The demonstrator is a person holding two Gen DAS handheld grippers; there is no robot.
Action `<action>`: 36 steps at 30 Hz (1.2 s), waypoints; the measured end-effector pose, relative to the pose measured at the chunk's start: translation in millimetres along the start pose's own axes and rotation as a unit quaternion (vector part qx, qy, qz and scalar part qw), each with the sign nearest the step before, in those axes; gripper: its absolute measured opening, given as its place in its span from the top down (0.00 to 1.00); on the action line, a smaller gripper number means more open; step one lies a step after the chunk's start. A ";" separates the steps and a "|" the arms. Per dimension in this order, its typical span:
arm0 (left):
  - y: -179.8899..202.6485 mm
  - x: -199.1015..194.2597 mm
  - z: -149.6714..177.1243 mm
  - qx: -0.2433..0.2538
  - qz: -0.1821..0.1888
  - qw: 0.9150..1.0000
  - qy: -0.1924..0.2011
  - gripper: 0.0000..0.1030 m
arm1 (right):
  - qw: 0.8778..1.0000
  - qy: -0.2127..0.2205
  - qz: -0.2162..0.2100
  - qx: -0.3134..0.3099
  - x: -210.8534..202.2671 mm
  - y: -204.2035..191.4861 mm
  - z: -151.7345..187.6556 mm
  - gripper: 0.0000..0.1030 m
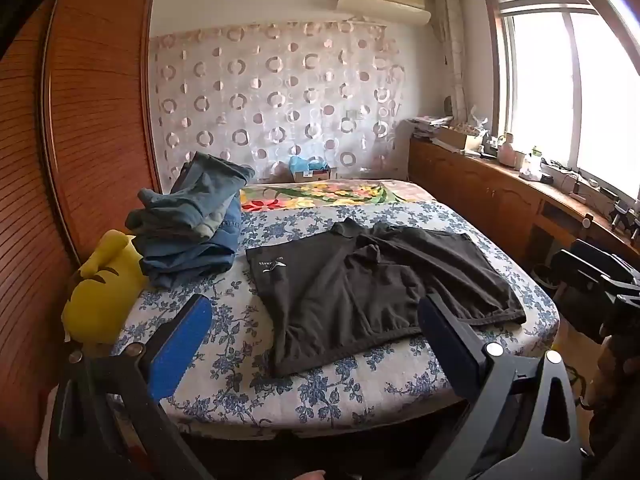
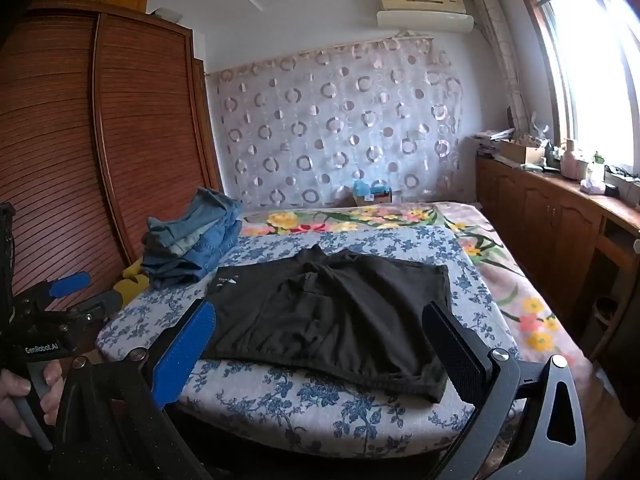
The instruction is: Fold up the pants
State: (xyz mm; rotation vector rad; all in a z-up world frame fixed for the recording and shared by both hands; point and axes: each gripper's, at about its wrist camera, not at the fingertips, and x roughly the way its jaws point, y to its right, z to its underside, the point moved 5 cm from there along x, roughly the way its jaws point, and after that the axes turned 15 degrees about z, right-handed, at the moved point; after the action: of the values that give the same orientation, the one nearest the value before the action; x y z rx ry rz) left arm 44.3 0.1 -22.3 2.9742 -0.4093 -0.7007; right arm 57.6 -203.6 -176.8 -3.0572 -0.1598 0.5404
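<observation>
Folding has not begun, by my judgement: the black fabric pants, rumpled and loosely spread with a small white logo at one corner, lie on the blue-flowered white bedsheet at the near end of the bed, and nothing grips them. Both tools hover short of the pants. The left gripper stands released, its blue-padded finger and its black one spread wide with only air between them; the right gripper is likewise released and empty, framing the pants' near hem. A hand holds the left tool's handle at the edge of the right wrist view. The next move calls for bringing each claw down onto a corner or hem of the pants, pinching the cloth alone and not the sheet under it, then smoothing the bunched middle before any fold. Beside the pants, toward the brown slatted wardrobe, sits a stack of blue denim jeans, with a yellow plush toy just in front of it. The stack lies close to the pants' logo corner and may crowd a fold made that way; the other side of the pants looks free.
</observation>
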 end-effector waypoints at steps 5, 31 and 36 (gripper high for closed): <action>1.9 -3.8 -1.1 0.002 0.000 1.000 0.004 0.00 | 1.000 -0.005 0.003 0.006 0.1 -2.4 1.4 0.00; 0.5 -4.9 0.7 -0.003 0.000 1.000 0.000 0.00 | 1.000 0.002 -0.003 0.004 -3.0 -2.9 2.1 0.00; 0.4 -5.3 0.7 -0.002 0.000 1.000 0.001 0.00 | 1.000 0.002 -0.005 0.005 -4.7 -2.1 2.3 0.00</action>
State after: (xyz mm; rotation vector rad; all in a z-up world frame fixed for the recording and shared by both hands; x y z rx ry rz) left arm 39.3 1.2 -20.6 2.9710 -0.4059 -0.6972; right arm 52.2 -202.0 -177.3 -3.0461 -0.1704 0.5333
